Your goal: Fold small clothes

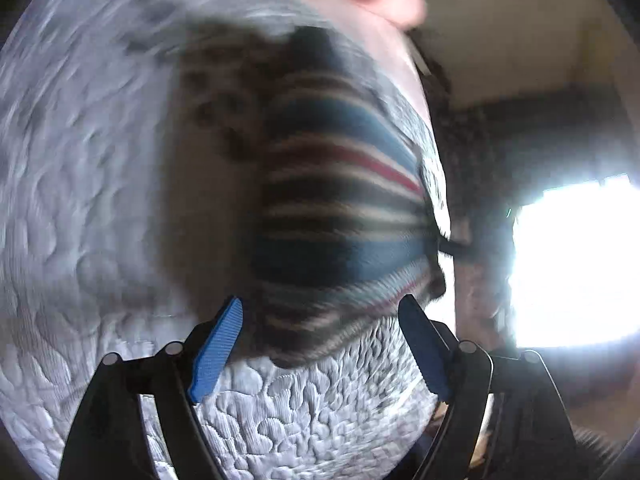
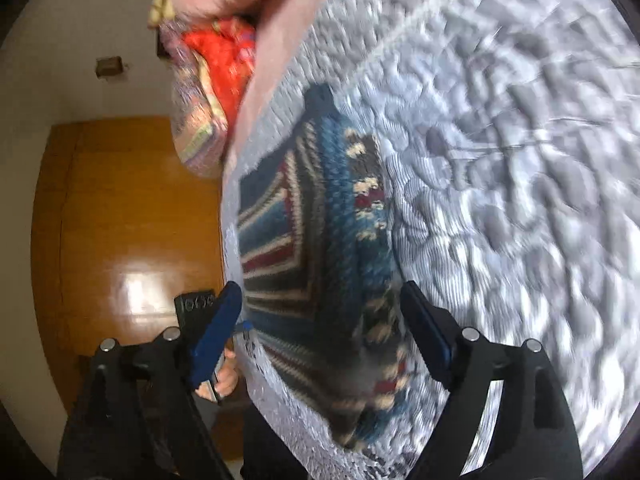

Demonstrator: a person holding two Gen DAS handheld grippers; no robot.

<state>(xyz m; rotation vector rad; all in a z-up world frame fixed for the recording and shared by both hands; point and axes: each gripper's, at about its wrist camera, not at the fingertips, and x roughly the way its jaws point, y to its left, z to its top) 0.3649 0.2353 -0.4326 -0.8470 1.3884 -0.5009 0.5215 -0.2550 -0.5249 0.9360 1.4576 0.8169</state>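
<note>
The grey quilted bed cover [image 2: 500, 128] fills most of both views, and the small striped knit garment [image 2: 316, 240] lies on it close to the bed's edge, with the wooden door [image 2: 120, 216] and floor beyond in the right wrist view. The garment, in blue, red, cream and dark bands, looks already doubled into a compact shape, so my judgement is that the step in hand is either a last fold or a tidy-up of the bundle. To do it well, the 2 grippers should come down on opposite corners of 1 edge, pinch only the top layer, and carry it across level so the stripes line up and nothing slides off the bed's edge. The left gripper [image 1: 320, 336] hovers just above the near end of the garment [image 1: 340, 216], its blue pads [image 1: 218, 350] spread wide and holding nothing. The right gripper [image 2: 320, 332] hangs over the same piece from the other side, its jaws likewise wide apart and empty. Both views are smeared by motion blur, so exact contact cannot be told.
</note>
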